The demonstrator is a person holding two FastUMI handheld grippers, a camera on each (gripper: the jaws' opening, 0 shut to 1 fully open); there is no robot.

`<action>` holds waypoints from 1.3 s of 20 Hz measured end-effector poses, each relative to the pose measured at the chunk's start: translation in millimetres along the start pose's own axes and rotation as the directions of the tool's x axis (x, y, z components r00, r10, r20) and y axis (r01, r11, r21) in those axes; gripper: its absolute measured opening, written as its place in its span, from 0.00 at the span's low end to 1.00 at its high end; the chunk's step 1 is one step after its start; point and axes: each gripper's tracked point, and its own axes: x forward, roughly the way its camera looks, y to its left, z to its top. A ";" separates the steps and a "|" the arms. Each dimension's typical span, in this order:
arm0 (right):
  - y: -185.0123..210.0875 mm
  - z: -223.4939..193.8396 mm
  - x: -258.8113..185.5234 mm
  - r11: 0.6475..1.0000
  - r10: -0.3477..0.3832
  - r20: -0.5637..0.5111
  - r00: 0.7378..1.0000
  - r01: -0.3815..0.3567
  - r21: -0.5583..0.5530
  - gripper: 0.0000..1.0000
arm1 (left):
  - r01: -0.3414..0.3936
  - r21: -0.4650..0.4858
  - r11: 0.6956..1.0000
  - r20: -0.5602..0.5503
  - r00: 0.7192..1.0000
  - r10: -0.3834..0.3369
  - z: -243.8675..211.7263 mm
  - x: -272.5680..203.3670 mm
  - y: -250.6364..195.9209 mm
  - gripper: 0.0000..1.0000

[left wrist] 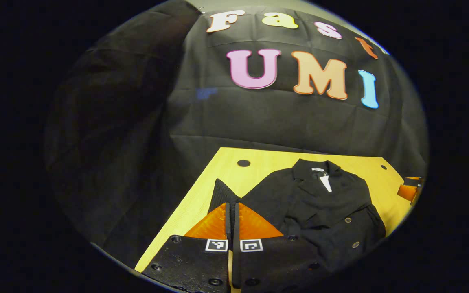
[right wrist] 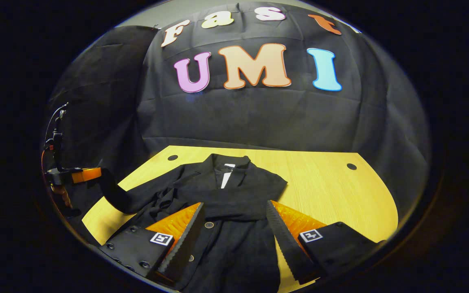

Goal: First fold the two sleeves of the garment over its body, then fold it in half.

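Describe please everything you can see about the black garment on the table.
The black garment is a jacket-like piece of dark, matte cloth with a collar, a pale tag at the neck and round buttons down the front. It lies flat, front up, on the yellow wooden table. One sleeve is already folded across the chest. The other sleeve is lifted off the table, pinched in the left hand-held gripper. The right hand-held gripper is open above the body.

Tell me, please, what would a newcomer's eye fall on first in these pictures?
Likely the black jacket spread on the yellow wooden table, one sleeve already folded across its chest. Next, the left gripper, shut on the other sleeve and lifting it off the table's left edge, while the right gripper hovers open over the jacket.
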 end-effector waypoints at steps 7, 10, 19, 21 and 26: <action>-53.1 -14.3 -23.2 0.993 -0.071 0.005 0.997 0.071 0.090 0.98 | 0.150 0.070 0.986 0.016 0.988 -0.151 28.4 18.8 -86.5 0.00; -75.2 -21.7 -36.3 0.988 -0.106 0.006 0.994 0.105 0.116 0.98 | 0.202 0.093 0.975 0.016 0.979 -0.205 34.1 26.6 -121.1 0.00; -122.7 -48.9 -67.4 0.967 -0.176 -0.019 0.984 0.177 0.182 0.97 | 0.347 0.156 0.925 -0.028 0.938 -0.347 35.7 41.0 -224.2 0.00; -130.6 -54.6 -73.4 0.964 -0.187 -0.025 0.982 0.189 0.189 0.97 | 0.374 0.162 0.913 -0.044 0.927 -0.372 32.4 44.0 -248.1 0.00; -163.6 -68.2 -93.5 0.951 -0.215 -0.042 0.976 0.219 0.218 0.97 | 0.428 0.163 0.889 -0.090 0.904 -0.419 20.7 54.8 -301.3 0.00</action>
